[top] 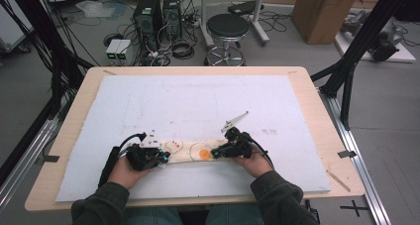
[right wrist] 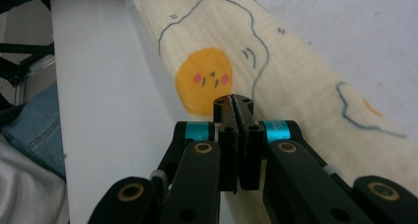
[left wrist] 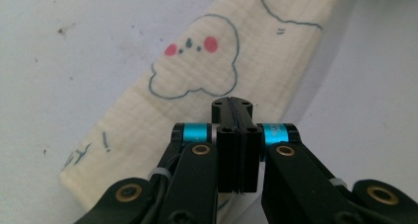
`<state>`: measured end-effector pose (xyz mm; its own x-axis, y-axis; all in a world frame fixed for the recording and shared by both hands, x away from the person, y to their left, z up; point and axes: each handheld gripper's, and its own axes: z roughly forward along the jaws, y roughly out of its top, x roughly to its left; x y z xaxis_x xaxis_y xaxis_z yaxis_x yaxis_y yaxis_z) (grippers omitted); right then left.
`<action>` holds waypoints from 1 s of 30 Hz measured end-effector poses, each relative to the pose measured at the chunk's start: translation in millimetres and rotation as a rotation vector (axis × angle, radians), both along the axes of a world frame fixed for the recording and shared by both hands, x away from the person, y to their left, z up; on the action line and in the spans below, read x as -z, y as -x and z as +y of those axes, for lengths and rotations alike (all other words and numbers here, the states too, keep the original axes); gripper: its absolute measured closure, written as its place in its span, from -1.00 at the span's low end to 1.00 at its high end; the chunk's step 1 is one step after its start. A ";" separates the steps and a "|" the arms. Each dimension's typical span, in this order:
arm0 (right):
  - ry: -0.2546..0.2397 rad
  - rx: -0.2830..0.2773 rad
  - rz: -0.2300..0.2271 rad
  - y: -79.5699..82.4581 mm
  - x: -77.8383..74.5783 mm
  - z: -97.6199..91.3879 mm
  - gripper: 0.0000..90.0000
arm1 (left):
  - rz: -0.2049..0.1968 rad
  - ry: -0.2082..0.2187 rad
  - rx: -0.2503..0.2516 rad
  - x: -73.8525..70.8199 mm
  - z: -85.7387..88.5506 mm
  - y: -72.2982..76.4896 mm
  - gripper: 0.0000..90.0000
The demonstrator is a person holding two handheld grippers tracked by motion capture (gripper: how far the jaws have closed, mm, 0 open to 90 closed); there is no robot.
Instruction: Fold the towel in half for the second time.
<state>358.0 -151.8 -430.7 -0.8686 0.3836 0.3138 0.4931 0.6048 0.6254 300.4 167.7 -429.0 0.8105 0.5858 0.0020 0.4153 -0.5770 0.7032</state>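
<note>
Both tools pressed shut at the two ends of a folded cream cloth on the counter.

The cloth [top: 190,153] lay as a long folded strip on the white mat [top: 198,106], near the front edge of the counter [top: 327,116], running between the person's hands. The left tool [top: 163,157] sat at the strip's left end and the right tool [top: 216,153] at its right part, beside the printed orange face. In the left gripper view, the left tool [left wrist: 232,105] had its jaws pressed together over the cloth [left wrist: 207,81], just below a printed cloud with pink cheeks; whether fabric was caught between them could not be told. In the right gripper view, the right tool [right wrist: 233,101] likewise had its jaws pressed together, over the cloth [right wrist: 296,86] next to the orange face, and again a pinch of fabric could not be told.
</note>
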 end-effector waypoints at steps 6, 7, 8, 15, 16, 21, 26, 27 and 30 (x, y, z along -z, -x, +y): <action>-0.012 0.012 -0.012 2.9 2.1 -18.2 0.96 | 0.001 0.025 -0.027 2.3 12.9 2.4 0.95; -0.009 0.021 -0.009 3.6 2.1 -22.0 0.96 | -0.004 0.028 -0.032 2.7 14.2 2.6 0.95; -0.014 0.028 -0.012 4.1 2.5 -25.9 0.96 | -0.004 0.028 -0.032 2.9 16.0 2.8 0.94; -0.036 0.071 -0.028 8.0 5.8 -52.6 0.94 | -0.011 0.038 -0.045 3.8 23.4 6.4 0.90; -0.036 0.076 -0.033 8.7 6.2 -55.9 0.94 | -0.010 0.040 -0.044 3.7 24.6 6.6 0.89; -0.049 0.104 -0.061 12.4 6.1 -68.8 0.94 | -0.009 0.058 -0.053 4.8 29.8 8.2 0.87; -0.059 0.125 -0.083 15.6 5.7 -77.2 0.89 | -0.017 0.059 -0.059 5.5 31.3 8.9 0.85; -0.060 0.124 -0.090 15.5 6.0 -78.7 0.89 | -0.019 0.061 -0.061 5.8 31.3 8.9 0.84; -0.062 0.128 -0.103 16.2 6.3 -79.7 0.87 | -0.024 0.078 -0.062 4.0 32.1 9.2 0.71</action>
